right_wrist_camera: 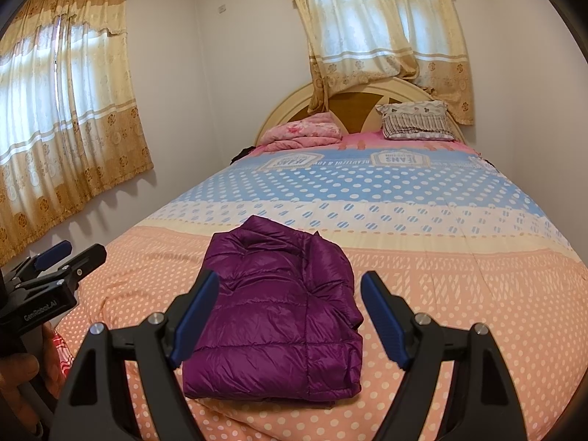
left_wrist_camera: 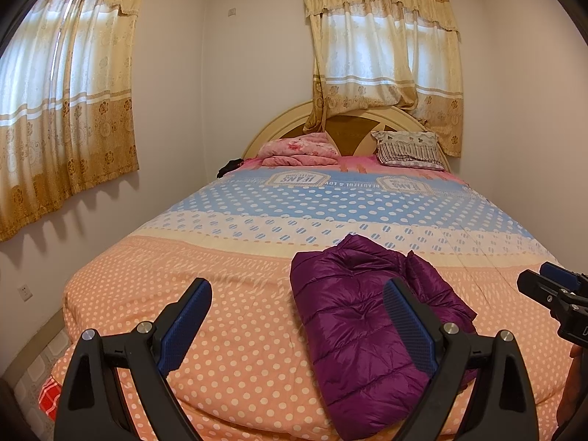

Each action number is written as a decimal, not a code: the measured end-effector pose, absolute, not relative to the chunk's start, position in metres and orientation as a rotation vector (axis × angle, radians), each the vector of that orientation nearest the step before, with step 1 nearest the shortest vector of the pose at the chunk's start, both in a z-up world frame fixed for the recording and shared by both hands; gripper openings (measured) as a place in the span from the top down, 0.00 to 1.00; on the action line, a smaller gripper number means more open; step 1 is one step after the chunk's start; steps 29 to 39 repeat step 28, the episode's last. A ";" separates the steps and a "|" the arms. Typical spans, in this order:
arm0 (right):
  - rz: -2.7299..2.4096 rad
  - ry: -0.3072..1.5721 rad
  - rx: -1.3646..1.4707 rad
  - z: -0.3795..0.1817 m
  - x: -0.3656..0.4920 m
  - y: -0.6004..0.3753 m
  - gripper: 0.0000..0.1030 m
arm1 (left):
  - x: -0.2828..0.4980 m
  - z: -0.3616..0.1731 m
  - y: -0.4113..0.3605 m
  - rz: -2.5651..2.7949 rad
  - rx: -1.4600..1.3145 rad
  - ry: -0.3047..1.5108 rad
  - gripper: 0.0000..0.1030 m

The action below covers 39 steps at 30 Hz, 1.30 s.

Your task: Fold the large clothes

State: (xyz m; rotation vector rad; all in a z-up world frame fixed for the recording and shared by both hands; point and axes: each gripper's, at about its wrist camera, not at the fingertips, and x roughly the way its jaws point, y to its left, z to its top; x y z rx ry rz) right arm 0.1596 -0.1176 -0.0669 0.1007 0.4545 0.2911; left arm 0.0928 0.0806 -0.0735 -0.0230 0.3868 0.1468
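Bedroom with curtained windows; a bed (right_wrist_camera: 477,294) under a polka-dot quilt in peach, cream and blue bands fills both views. On the near peach band lies the purple quilted down jacket (right_wrist_camera: 272,316), already gathered into a compact, roughly rectangular bundle, its long axis running from the near edge of the bed toward the far headboard (right_wrist_camera: 371,97). A loose fold, possibly a sleeve, bulges at its right side. Right gripper (right_wrist_camera: 288,318): jaws spread wide, holding nothing, hovering above the near edge with the jacket directly ahead and centred between the blue pads (right_wrist_camera: 194,316). Left gripper (left_wrist_camera: 297,325): jaws likewise spread and empty; in its view the jacket lies ahead and to the right, partly behind the right-hand pad, so the left gripper sits left of the bundle. The right gripper appears the better aligned and the nearer. Judged from its compact shape, folding looks largely done. At the far end rest a folded pink blanket (right_wrist_camera: 305,132) and a striped pillow (right_wrist_camera: 415,121), well apart from the jacket. Curtains (right_wrist_camera: 66,139) hang on the left wall.
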 end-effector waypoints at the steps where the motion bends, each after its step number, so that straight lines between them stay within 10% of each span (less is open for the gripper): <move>1: 0.290 0.455 0.100 -0.067 0.160 -0.118 0.20 | 0.093 -0.073 0.081 0.147 -0.023 0.386 0.08; 39: 0.295 0.462 0.098 -0.071 0.158 -0.116 0.20 | 0.100 -0.079 0.079 0.183 0.022 0.398 0.08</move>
